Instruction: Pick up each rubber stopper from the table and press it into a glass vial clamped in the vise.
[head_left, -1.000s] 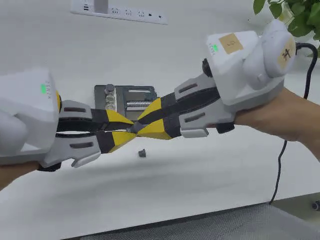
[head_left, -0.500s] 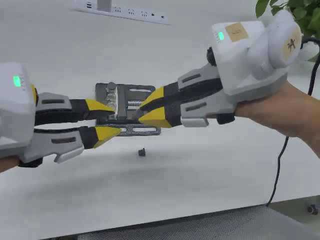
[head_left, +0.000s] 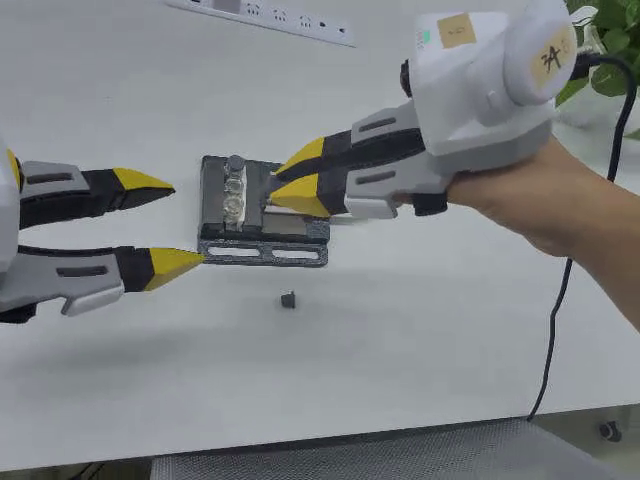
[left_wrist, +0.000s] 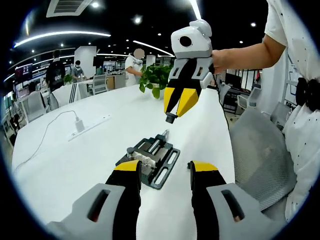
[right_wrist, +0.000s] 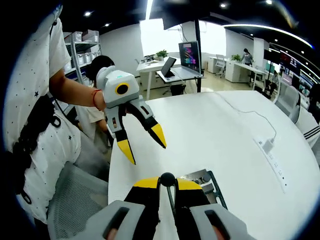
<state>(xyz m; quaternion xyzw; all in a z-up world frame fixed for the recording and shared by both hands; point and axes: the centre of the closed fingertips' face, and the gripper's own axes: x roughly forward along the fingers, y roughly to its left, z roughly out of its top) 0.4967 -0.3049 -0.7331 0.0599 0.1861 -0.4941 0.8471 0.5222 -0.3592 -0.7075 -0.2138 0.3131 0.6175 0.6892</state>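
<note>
Rubber stopper (right_wrist: 167, 178) pinched in right hand-held gripper (head_left: 276, 186), seemingly above vise (head_left: 262, 251).

1. left gripper (head_left: 186, 222): jaws spread wide, tips pointing toward the right gripper.
2. right gripper (head_left: 275, 188): jaws nearly together, pinching a rubber stopper (right_wrist: 167, 179) between the tips.
3. right hand (head_left: 520, 195): wrapped around the rear of its gripper's body.

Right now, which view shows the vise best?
The head view: from above, the vise shows nearly whole, with glass vials in it. The left gripper view shows it smaller, slantwise. In the right gripper view, the jaws hide most of it.
</note>
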